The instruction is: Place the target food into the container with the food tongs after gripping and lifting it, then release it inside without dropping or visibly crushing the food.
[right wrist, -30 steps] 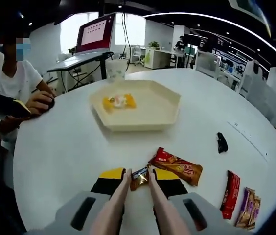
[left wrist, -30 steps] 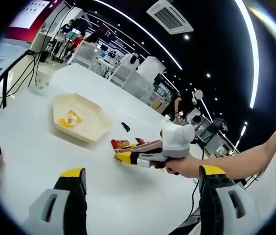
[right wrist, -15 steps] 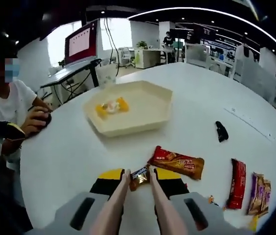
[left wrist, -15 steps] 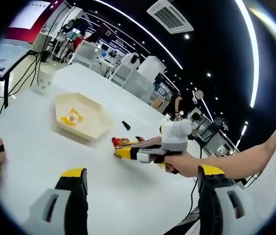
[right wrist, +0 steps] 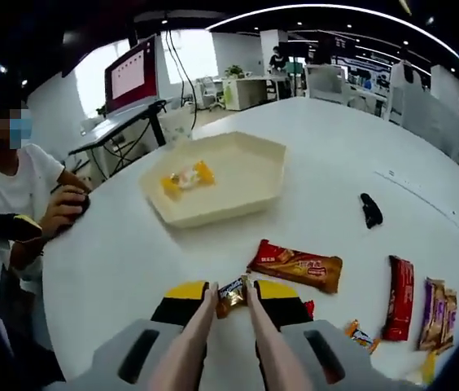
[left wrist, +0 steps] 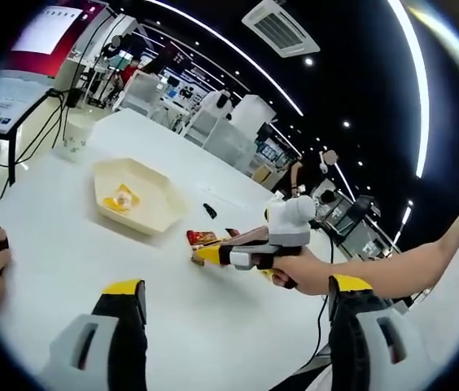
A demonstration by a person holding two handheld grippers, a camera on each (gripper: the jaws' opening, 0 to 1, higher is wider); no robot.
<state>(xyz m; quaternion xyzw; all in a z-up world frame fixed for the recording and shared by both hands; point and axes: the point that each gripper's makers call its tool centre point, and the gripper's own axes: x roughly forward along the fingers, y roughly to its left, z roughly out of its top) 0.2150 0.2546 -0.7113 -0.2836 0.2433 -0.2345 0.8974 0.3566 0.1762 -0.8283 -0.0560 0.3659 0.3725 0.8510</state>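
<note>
Right gripper view: right gripper (right wrist: 231, 295) clamps tongs (right wrist: 221, 342) pinching a small wrapped candy (right wrist: 231, 294) above the table (right wrist: 99, 261), container (right wrist: 221, 175) straight ahead beyond; left gripper (left wrist: 238, 301) hangs released, farther off.

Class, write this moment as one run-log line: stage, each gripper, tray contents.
stage: candy lifted | right gripper: tongs shut on small candy | left gripper: open, idle | tray: one yellow wrapped sweet
</note>
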